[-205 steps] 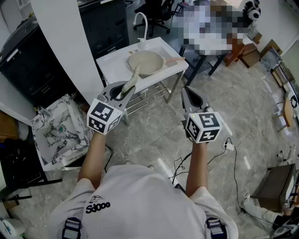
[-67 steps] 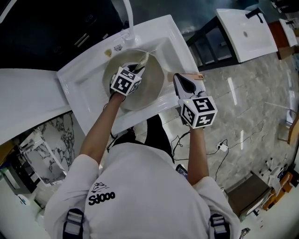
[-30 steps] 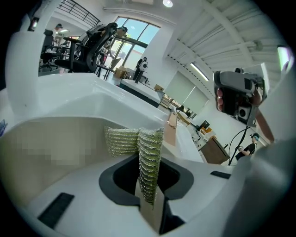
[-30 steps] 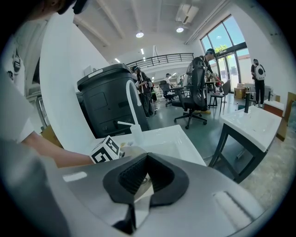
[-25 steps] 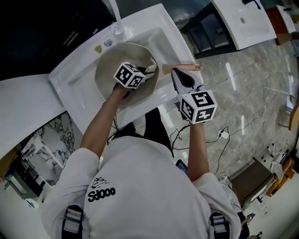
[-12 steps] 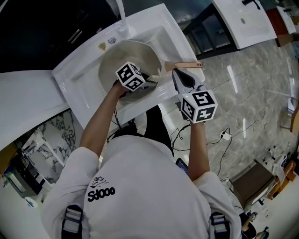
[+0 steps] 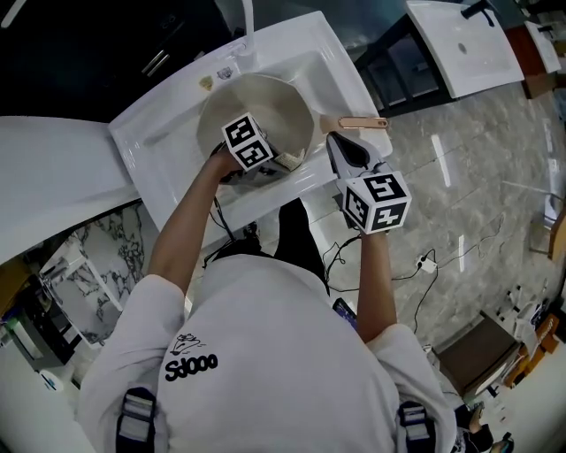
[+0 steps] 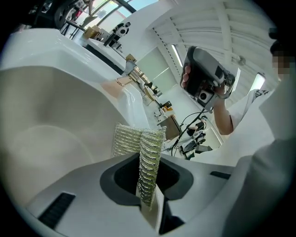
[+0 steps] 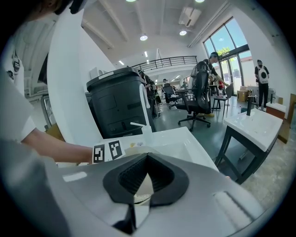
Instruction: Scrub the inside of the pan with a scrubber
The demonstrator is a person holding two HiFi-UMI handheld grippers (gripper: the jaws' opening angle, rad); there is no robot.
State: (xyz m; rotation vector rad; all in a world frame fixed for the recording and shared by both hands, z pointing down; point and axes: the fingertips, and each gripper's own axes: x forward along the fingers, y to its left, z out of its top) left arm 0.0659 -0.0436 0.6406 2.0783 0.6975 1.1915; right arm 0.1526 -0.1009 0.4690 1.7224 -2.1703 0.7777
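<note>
Quick count: one pan (image 7: 265, 99), one scrubber (image 8: 147, 159), two claws, two white sinks and one faucet (image 7: 248, 19). My left claw (image 8: 149, 203) is clamped tight on the scrubber. Its jaws are pinched in on the silvery mesh with no gap either side, and the folded pad sticks out past the tips. The pan lies right under and around this claw, in the nearer sink (image 7: 347, 72), and its pale inner wall fills everything ahead of the jaws. The scrubber's far end sits low by the wall on the handle side, though I can't tell whether it is actually touching. My right claw (image 7: 336, 142) is off to the right of the left one, outside the pan bowl. Its jaws are drawn together at the tips and there is nothing between them. The pan's wooden handle (image 7: 363, 123) runs just ahead of those tips, close beside them, and I can't make out any contact. The second sink (image 7: 460, 44) stands well beyond my right claw, far off to the right, and the faucet rises past the pan's far rim.
</note>
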